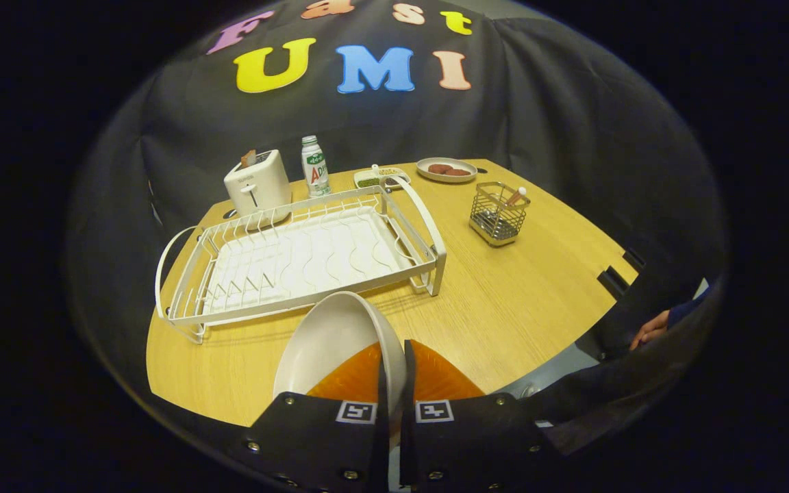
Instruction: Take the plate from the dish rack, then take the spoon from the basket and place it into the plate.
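Gripping white plate point(340, 339) rim, gripper point(394, 370) fingers clamped; dish rack point(298, 257) emptied; next, set plate down, fetch spoon point(516, 196) from wire basket point(498, 213) at 1 o'clock.

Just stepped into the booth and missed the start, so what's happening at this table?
A person's handheld tool is shut on the rim of a white plate, holding it tilted above the near part of the wooden table. The white dish rack just beyond it has no dishes in it. The spoon sits in the wire basket off to the right of the rack, so that step is not yet done. A hand rests at the table's right side.
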Demonstrator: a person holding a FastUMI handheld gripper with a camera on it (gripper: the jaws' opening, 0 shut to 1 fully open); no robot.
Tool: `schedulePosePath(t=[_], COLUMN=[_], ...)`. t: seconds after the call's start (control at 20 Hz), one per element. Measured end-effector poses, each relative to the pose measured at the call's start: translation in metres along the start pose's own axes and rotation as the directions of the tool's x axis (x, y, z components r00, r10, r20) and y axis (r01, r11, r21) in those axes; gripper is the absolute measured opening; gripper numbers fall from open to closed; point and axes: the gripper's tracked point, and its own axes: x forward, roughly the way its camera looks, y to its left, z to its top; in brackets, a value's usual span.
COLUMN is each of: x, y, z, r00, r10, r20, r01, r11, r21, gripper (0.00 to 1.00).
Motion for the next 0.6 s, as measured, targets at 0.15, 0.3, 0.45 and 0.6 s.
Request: schedulePosePath(t=[0.15,0.3,0.45,0.6], x=[0.011,0.021,0.03,0.039], y=[0.001,0.003,0.004,-0.003], z=[-0.008,-0.013,-0.02,-0.027], r00=[0.999,0.998,0.995,0.994], r10=[0.014,0.038,0.068,0.045], r20=[-0.03,-0.05,-0.067,-0.095], r01=[-0.012,-0.032,-0.056,-0.031], r11=[0.998,0.993,0.986,0.99], r21=[0.066,0.117,0.159,0.139], gripper=[0.06,0.06,0.06,0.1])
